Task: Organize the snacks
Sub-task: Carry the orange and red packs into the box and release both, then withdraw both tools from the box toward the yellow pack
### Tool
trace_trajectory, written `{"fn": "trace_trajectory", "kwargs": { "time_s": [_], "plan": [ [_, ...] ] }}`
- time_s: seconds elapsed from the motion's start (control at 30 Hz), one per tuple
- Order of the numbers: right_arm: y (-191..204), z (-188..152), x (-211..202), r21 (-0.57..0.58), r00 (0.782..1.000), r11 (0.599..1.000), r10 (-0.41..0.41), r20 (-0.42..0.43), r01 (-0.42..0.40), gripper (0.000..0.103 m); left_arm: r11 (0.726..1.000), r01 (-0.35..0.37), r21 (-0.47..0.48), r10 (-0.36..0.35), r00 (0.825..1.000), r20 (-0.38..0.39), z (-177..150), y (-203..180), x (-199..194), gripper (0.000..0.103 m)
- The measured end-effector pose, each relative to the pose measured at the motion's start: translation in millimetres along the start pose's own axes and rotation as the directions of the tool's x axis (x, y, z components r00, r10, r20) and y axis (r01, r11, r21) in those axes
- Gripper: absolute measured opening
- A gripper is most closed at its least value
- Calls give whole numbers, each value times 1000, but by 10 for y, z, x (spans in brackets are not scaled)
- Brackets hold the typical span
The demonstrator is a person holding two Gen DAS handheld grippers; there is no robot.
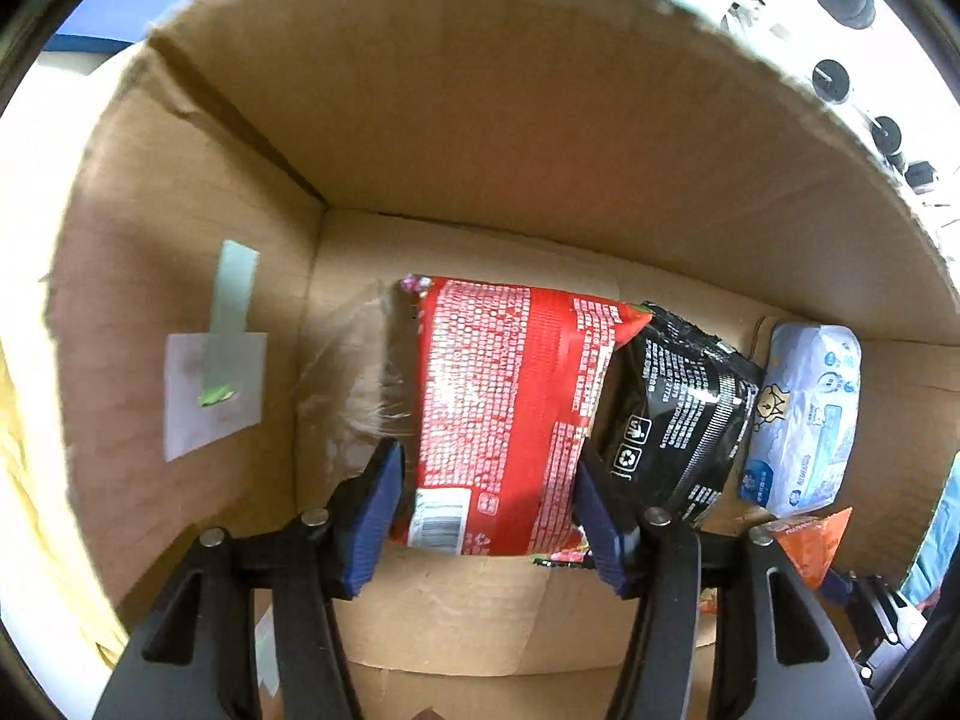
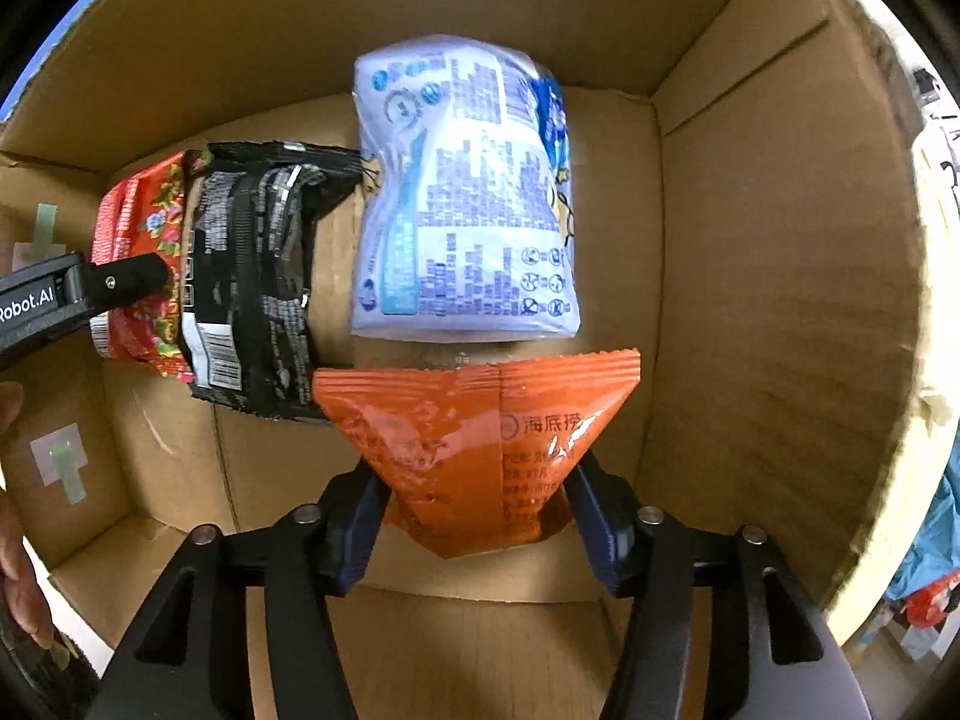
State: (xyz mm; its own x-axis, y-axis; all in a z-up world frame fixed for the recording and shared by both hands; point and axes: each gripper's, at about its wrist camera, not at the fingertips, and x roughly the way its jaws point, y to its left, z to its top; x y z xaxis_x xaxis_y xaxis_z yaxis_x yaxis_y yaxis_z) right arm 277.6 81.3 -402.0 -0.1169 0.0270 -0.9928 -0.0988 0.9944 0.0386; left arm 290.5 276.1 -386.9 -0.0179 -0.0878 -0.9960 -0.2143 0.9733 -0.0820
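Observation:
Both grippers reach into a cardboard box (image 1: 480, 120). My left gripper (image 1: 486, 498) is shut on a red snack packet (image 1: 504, 408), which stands on the box floor at the left. Against its right side leans a black packet (image 1: 678, 414), and beyond that lies a pale blue packet (image 1: 804, 414). In the right wrist view my right gripper (image 2: 474, 516) is shut on an orange packet (image 2: 480, 438), held just in front of the pale blue packet (image 2: 468, 192). The red packet (image 2: 138, 252) and black packet (image 2: 252, 276) stand at the left there, with the left gripper's finger (image 2: 120, 282) on them.
The cardboard box (image 2: 780, 300) has tall walls on all sides and a bare floor strip at the right. A white label with green tape (image 1: 216, 372) sticks to the left wall. A person's hand (image 2: 18, 540) shows at the left edge. Cloth and clutter lie outside at the right.

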Motion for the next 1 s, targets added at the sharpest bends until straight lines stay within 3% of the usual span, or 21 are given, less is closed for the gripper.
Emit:
{"fn": "trace_trajectory", "kwargs": {
  "time_s": [0.1,0.23,0.27,0.37,0.63,0.87,1.0],
  "plan": [
    [58,-9,-105,-9,1000,1000,-1,19,1,71,1000,-3,2,3,1000,25,-81,16,-121,66],
    [44,-6,-316,-7,999,1000,16,44,-16,73,1000,-4,16,3,998,69,-195,-10,-333,76],
    [36,-6,-390,-8,998,1000,20,53,-20,77,1000,-8,20,7,997,80,-226,-17,-382,85],
    [45,-37,-558,-13,996,1000,30,81,-29,94,999,-23,36,19,992,121,-339,-42,-573,96],
    [51,-169,-950,-20,987,999,45,156,-42,103,998,-23,57,11,976,216,-727,-125,-1111,100],
    [76,-601,-1261,-52,973,996,80,215,-70,103,996,-38,82,11,950,311,-1085,-229,-1622,100],
    [0,-898,-1576,-73,954,994,104,282,-86,103,995,-43,95,7,937,348,-1323,-309,-1899,100]
  ]
}}
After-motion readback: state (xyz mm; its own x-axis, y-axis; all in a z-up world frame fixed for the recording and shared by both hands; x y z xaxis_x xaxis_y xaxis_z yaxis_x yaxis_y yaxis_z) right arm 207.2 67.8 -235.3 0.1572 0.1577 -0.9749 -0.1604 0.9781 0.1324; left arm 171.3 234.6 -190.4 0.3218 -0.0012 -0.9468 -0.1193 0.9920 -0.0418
